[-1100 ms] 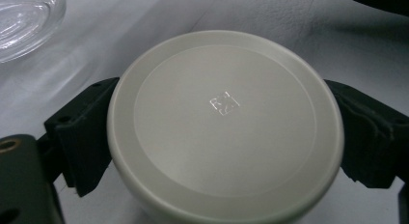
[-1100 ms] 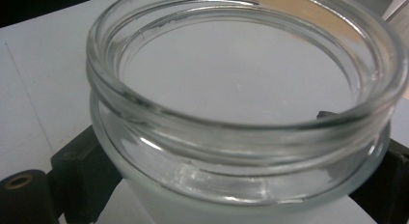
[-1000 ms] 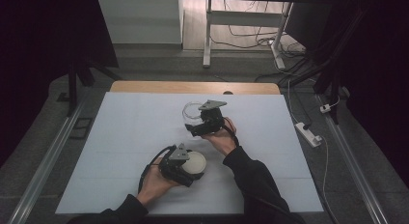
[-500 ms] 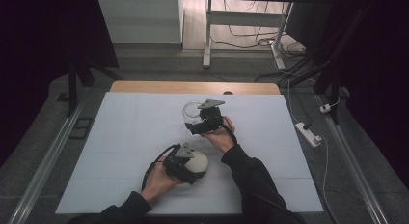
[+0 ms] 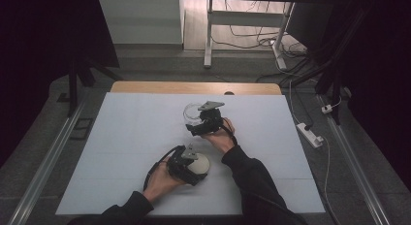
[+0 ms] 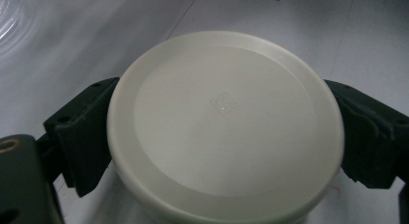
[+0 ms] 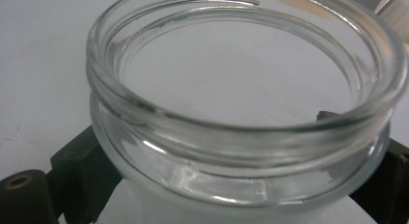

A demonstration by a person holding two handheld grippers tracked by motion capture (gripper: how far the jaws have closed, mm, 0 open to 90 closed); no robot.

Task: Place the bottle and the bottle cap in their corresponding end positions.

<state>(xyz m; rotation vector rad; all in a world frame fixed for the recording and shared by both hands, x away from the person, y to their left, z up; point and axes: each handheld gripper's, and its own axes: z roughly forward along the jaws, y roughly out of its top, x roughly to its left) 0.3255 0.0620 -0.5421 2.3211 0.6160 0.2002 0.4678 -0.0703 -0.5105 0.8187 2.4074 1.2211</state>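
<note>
A round white lid (image 6: 225, 122) sits between the two black jaws of my left gripper (image 6: 224, 137), which press on its left and right rim. In the high view this lid (image 5: 199, 164) lies near the table's front middle, with the left gripper (image 5: 194, 167) around it. A clear glass jar (image 7: 241, 103) with a threaded open mouth stands upright and empty, clamped low on its body by my right gripper (image 7: 231, 185). Seen from above, the jar (image 5: 192, 114) stands at the table's centre and the right gripper (image 5: 196, 127) holds it from the near side.
The white table top (image 5: 121, 152) spreads wide to the left and right of both hands. A wooden strip (image 5: 194, 88) runs along its far edge. A power strip (image 5: 310, 134) and cables lie on the floor at the right, and a metal rail (image 5: 43, 167) runs along the left.
My left hand with the lid has shifted slightly right and forward toward the jar. The right gripper and the jar have stayed in place.
</note>
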